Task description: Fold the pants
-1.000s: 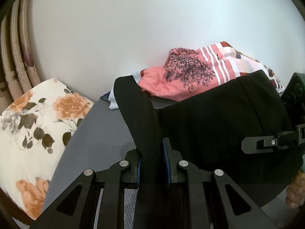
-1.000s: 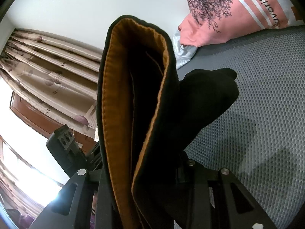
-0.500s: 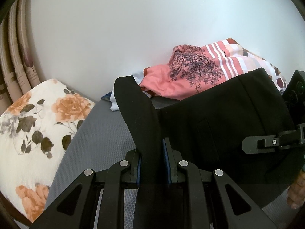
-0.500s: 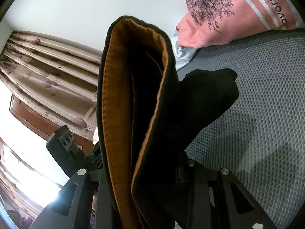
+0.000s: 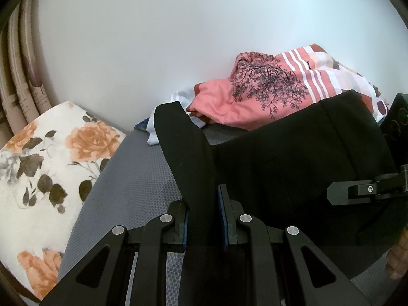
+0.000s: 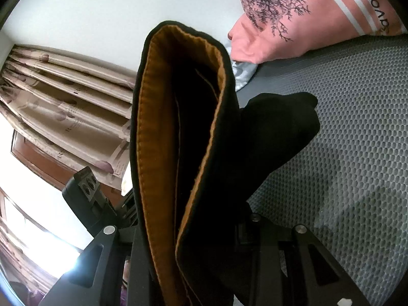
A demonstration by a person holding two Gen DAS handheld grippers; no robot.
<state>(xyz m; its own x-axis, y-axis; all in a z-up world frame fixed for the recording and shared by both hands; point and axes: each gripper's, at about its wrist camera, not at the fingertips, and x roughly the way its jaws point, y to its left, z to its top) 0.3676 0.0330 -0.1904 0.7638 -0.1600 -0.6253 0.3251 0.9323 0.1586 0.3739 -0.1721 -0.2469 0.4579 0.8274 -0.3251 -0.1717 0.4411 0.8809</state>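
- My left fingers (image 5: 204, 216) are clamped on a black fold of the pants (image 5: 293, 165), the blue pads pressed against the cloth on both sides, exactly as a second ago.
- My right fingers (image 6: 204, 229) are closed around the thick waistband end of the pants (image 6: 183, 127), its orange lining showing; the cloth hides the pads, and the grip looks unchanged.
- The pants hang stretched between my two hands above the grey mattress (image 5: 132, 178).
- Since the earlier frame the pink shirt (image 5: 255, 97) and the floral pillow (image 5: 51, 165) have slid slightly upward in the left view, and the shirt has climbed toward the top edge in the right view; the pants sit the same in both grips.
- Open mattress (image 6: 357, 140) lies to the right of the hanging cloth, bare up to the pink shirt (image 6: 293, 20) at the wall.
- On the left side the pillow bounds the mattress, with curtains (image 6: 63, 97) behind it.
- The right gripper's body (image 5: 369, 191) sits against the pants' far edge in the left view.
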